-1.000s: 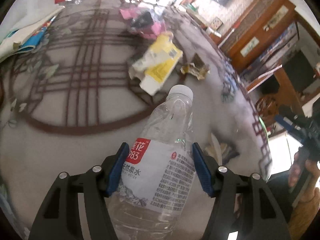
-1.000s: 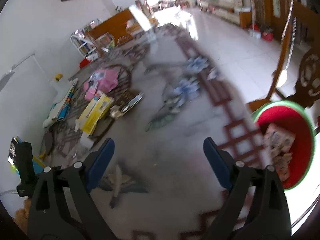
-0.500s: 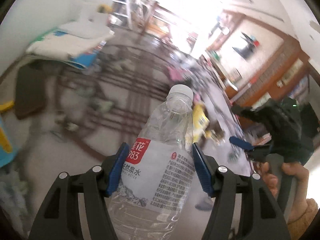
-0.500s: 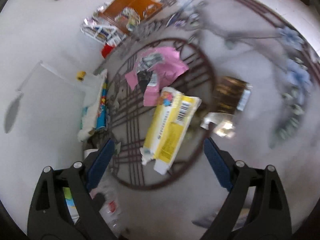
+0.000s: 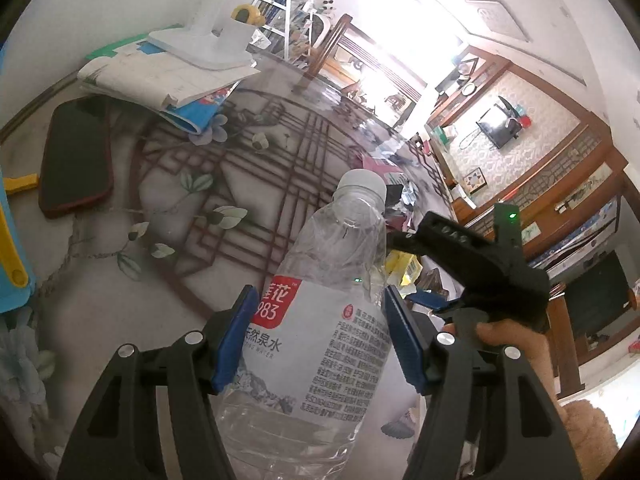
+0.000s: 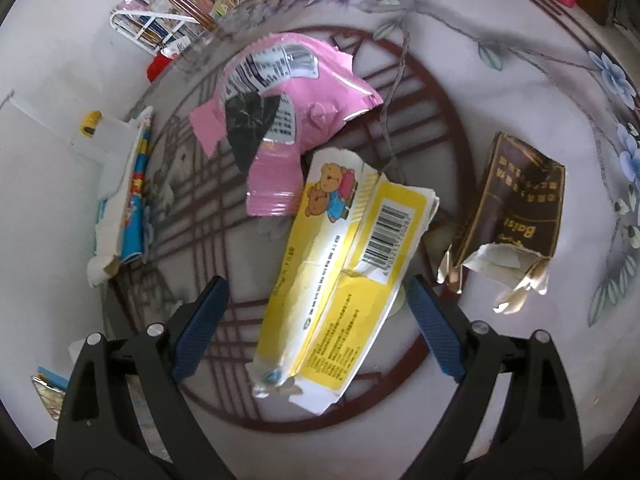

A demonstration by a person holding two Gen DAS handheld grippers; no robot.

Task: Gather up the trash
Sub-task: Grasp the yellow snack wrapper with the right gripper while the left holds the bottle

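Observation:
My left gripper point(image 5: 318, 334) is shut on an empty clear water bottle point(image 5: 320, 320) with a red and white label and a white cap, held above the patterned table point(image 5: 120, 280). My right gripper point(image 6: 316, 312) hangs open over a torn yellow carton point(image 6: 340, 280) with a bear picture, its blue pads on either side of it and apart from it. A pink wrapper point(image 6: 288, 92) lies just beyond the carton, and a torn dark brown box point(image 6: 516, 216) lies to its right. In the left wrist view the right gripper's body point(image 5: 480, 264) and the hand point(image 5: 508, 332) holding it show at right.
A stack of papers and booklets point(image 5: 160, 76) and a dark phone point(image 5: 74, 160) lie at the table's far left. A blue and yellow object point(image 5: 12, 256) sits at the left edge. A white rack point(image 6: 152, 28) and wooden furniture point(image 5: 560, 184) stand beyond the table.
The left gripper swung and rolled with the bottle, its view turning from the trash pile to the papers and phone. The right gripper moved across the table and down over the yellow carton.

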